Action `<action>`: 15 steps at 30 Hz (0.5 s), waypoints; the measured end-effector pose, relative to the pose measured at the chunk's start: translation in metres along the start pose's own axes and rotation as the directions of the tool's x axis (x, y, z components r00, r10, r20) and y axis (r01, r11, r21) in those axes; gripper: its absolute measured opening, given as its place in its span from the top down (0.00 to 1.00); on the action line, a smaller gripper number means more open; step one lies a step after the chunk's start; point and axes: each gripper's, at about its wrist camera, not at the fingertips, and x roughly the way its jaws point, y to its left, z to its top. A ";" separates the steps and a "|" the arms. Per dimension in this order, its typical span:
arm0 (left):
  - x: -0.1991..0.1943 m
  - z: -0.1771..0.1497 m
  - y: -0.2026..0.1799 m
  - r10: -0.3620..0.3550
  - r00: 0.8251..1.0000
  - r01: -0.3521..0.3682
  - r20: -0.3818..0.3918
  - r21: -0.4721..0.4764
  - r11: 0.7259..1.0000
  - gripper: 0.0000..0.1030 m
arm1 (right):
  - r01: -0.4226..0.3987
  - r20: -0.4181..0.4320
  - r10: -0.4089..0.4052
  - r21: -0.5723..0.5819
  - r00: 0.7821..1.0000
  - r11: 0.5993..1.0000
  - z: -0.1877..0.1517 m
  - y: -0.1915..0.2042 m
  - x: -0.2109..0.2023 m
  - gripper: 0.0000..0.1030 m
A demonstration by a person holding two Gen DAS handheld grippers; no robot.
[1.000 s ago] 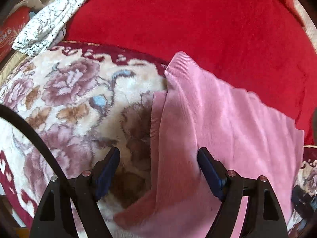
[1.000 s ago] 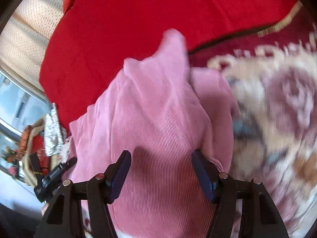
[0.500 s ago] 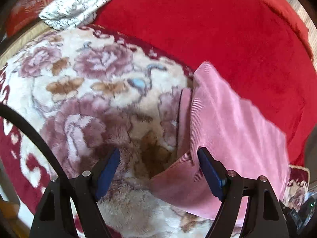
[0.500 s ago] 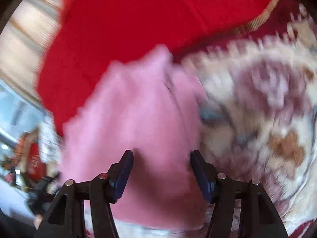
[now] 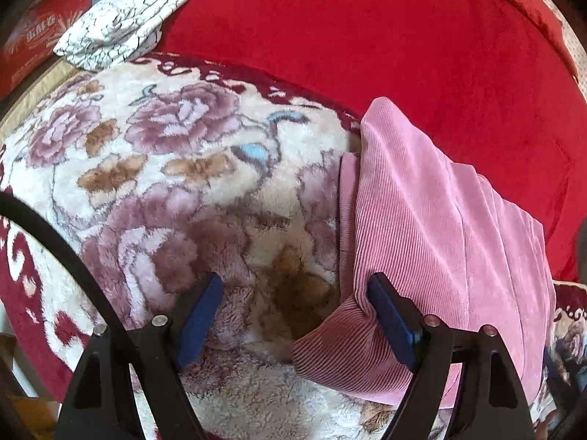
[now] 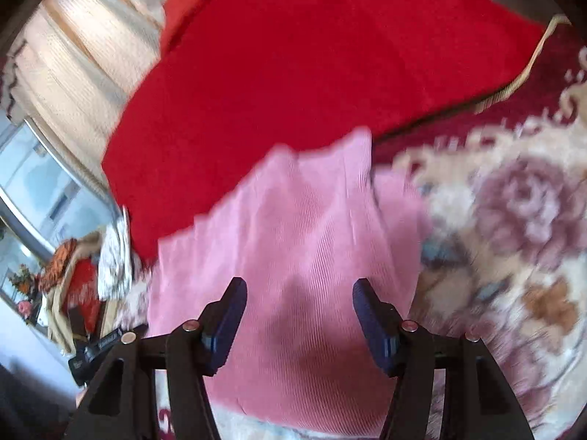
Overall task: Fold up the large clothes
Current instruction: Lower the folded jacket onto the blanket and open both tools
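A pink ribbed garment, folded into a thick slab, lies at the right of the left wrist view, running from its upper corner near the centre of the frame down to the lower right. It rests half on a plush floral blanket in cream, mauve and brown, and half on a plain red cover that fills the top and right of the frame. A thinner pink layer sticks out along the garment's left edge, and a rounded fold curls at the bottom centre.

The left gripper stands released at the bottom of the frame, jaws wide apart. Its right blue pad sits at the garment's left edge; whether it touches cannot be told. Its left pad is over bare blanket, so nothing is clasped.

In the blurred right wrist view, the same garment fills the centre and bottom of the frame. The right gripper hangs over it with jaws parted. No cloth is pinched between the pads.

At the upper left of the left wrist view, a folded white cloth with dark crackle lines lies on the red cover's edge, beside a red box.
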 end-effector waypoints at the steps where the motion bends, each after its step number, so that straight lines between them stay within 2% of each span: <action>1: -0.003 0.000 0.000 -0.008 1.000 0.008 0.005 -0.004 1.000 0.19 | 0.022 -0.058 -0.021 0.004 0.998 1.000 -0.002 -0.003 0.011 0.41; 5: -0.021 0.000 0.008 -0.079 0.996 0.081 0.048 -0.043 0.996 0.19 | 0.016 -0.023 -0.015 0.014 1.000 1.000 -0.004 -0.004 0.005 0.44; 8: -0.029 -0.001 0.013 -0.086 0.994 0.090 0.068 -0.048 0.995 0.19 | -0.033 0.040 0.032 0.014 0.999 0.999 -0.002 -0.001 -0.012 0.43; 11: -0.032 -0.013 0.021 -0.145 0.989 0.146 0.019 -0.111 0.983 0.19 | -0.078 0.089 0.081 -0.038 0.993 0.996 -0.003 0.011 -0.023 0.43; 13: -0.029 -0.029 0.026 -0.257 0.966 0.248 -0.029 -0.184 0.951 0.19 | -0.081 0.085 0.087 -0.073 0.993 0.994 -0.005 0.023 -0.021 0.43; 15: -0.026 -0.040 0.025 -0.318 0.946 0.299 -0.057 -0.221 0.928 0.19 | -0.084 0.048 0.088 -0.093 0.995 0.992 -0.010 0.033 -0.010 0.45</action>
